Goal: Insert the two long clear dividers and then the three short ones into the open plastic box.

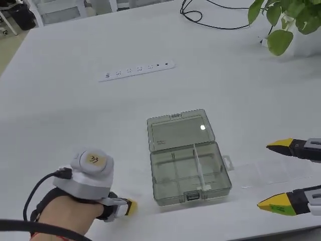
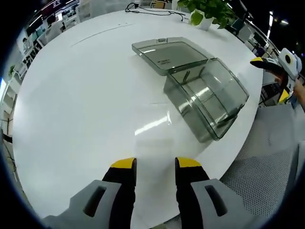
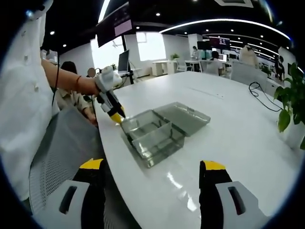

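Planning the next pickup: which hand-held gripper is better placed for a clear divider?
Right: the right hand-held gripper is open, jaws flanking the clear dividers beside the box; the left hand-held gripper sits across the box.

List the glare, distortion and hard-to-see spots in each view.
Head view: glare dots the box lid, and the clear dividers nearly vanish against the white table. Left gripper view: the fisheye bends the table edge, and a light streak crosses the table. Right gripper view: ceiling lights bow into arcs, and pale reflections mark the table.
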Action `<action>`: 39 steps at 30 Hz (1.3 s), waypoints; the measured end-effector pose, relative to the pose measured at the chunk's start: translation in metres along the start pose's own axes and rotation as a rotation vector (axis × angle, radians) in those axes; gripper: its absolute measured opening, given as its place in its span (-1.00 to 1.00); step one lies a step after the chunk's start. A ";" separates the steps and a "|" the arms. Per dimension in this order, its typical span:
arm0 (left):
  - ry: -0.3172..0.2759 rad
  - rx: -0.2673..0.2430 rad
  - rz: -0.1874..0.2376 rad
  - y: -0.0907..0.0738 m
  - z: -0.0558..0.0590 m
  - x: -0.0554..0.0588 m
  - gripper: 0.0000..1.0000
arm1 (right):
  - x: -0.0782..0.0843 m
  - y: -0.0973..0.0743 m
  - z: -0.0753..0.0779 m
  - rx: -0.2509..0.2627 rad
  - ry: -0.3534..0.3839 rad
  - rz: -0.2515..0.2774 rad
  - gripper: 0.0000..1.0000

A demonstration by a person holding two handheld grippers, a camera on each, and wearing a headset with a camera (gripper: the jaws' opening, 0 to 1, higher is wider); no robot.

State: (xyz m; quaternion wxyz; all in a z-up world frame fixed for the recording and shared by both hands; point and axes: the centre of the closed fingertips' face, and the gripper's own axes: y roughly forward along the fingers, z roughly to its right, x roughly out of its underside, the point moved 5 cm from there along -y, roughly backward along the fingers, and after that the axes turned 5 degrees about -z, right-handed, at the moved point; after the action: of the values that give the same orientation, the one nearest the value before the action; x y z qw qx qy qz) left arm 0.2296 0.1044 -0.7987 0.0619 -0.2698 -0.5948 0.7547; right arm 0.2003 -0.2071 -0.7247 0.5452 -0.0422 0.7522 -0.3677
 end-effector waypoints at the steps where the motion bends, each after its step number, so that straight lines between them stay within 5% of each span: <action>1: -0.004 0.003 0.008 -0.001 0.000 -0.001 -0.39 | -0.002 0.000 -0.001 -0.001 -0.010 0.005 0.60; 9: -0.053 0.032 0.100 -0.022 0.002 -0.010 -0.40 | -0.018 0.002 -0.005 -0.020 0.036 0.032 0.56; 17: -0.079 0.075 0.211 -0.045 0.013 -0.025 -0.40 | -0.052 0.013 -0.013 -0.021 0.161 0.082 0.54; 20: -0.089 0.100 0.250 -0.051 0.020 -0.031 -0.40 | -0.063 0.018 -0.015 -0.014 0.204 0.073 0.45; 28: -0.092 0.184 0.358 -0.067 0.044 -0.048 -0.40 | -0.100 0.035 -0.024 -0.017 0.317 0.152 0.03; 39: -0.077 0.285 0.444 -0.076 0.074 -0.065 -0.40 | -0.117 0.063 -0.040 -0.023 0.438 0.159 -0.38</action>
State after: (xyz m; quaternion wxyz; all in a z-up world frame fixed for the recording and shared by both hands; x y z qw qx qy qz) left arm 0.2314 0.0351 -0.6951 -0.0905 -0.3531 -0.4108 0.8357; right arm 0.2350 -0.0867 -0.6646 0.3956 0.0916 0.8577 -0.3153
